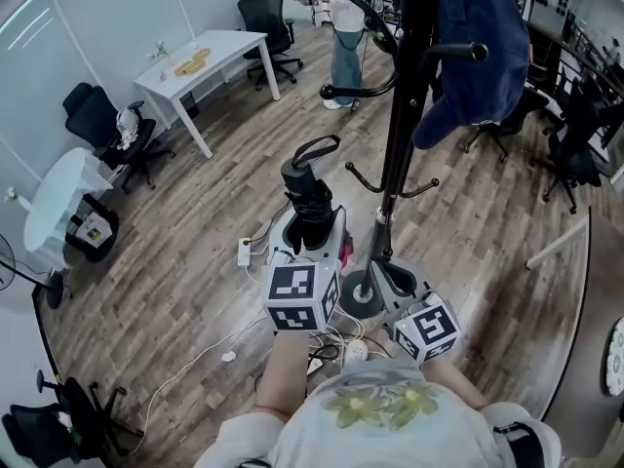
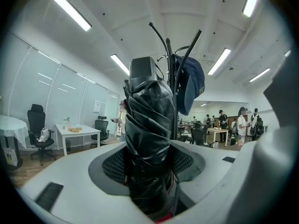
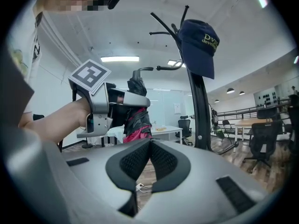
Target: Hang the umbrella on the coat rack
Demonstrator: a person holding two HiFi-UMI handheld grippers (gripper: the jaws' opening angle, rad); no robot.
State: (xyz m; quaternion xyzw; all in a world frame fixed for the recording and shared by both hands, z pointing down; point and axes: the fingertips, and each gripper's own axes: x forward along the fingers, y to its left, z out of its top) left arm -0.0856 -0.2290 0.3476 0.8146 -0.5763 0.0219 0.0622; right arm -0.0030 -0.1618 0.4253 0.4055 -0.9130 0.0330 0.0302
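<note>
The left gripper (image 1: pixel 310 240) is clamped on the folded black umbrella (image 1: pixel 306 195), which stands upright between its 2 jaws at the center of the head view, just left of the coat rack (image 1: pixel 402 105) and not touching it. A navy cap (image 1: pixel 476 47) hangs on the rack at upper right. The right gripper (image 1: pixel 394 283), its jaws pressed together on nothing, sits by the rack's base at lower center.

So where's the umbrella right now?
The umbrella is at the centre of the head view, folded and upright in the left gripper, just left of the coat rack pole, not yet on a hook.
</note>
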